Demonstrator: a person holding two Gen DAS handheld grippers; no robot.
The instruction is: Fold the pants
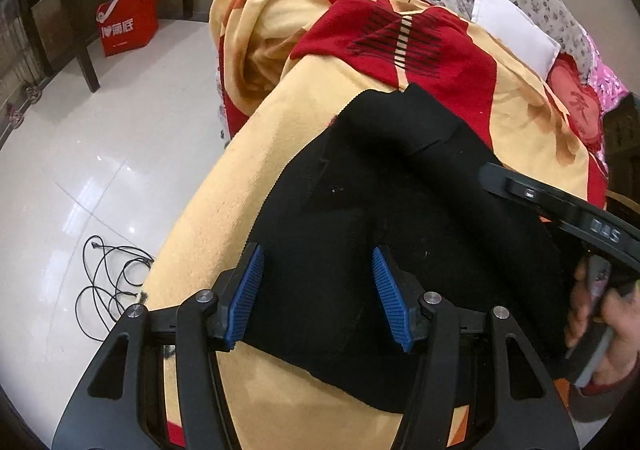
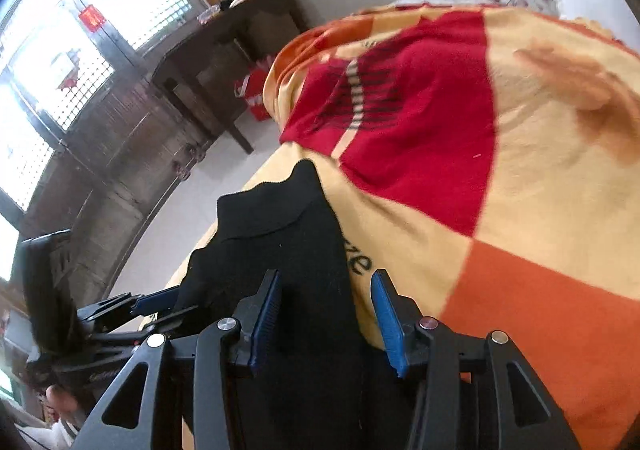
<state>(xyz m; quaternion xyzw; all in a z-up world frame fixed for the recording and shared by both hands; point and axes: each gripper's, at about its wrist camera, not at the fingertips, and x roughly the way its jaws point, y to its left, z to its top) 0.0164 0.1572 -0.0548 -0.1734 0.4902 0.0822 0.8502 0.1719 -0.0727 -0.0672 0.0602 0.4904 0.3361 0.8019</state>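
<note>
- Pants [image 1: 360,218], black and matte, lie spread on a yellow, red and orange blanket [image 1: 248,154] over a bed, directly ahead of and beneath both tools.
- Left gripper [image 1: 318,290]: jaws spread wide, blue ribbed pads [image 1: 250,290] on either side of the cloth without pinching it; whether the tips touch the fabric cannot be told.
- Right gripper [image 2: 328,314]: jaws likewise apart, holding nothing, with the black cloth running between them and away ahead; this view is motion-blurred.
- The right tool also shows at the right edge of the left wrist view, just beside the garment, held in the person's hand [image 1: 600,314].
- Handling, as a judgement: the fabric looks soft, limp and light, thick-knit rather than slick. It should drape and sag wherever unsupported, so one grip point would let the rest trail.
- A raised ridge or fold [image 1: 424,138] runs ahead of the left tool, so the cloth is not fully flat there.
- Where to hold: pinch at an edge, such as the zigzag-cut hem [image 1: 304,114] ahead and left of the left tool, and a matching edge on the right side. Two layers may bunch, so the ribbed pads should close fully over the edge.
- Risk: the blanket beneath is also soft and could be caught along with the pants.
</note>
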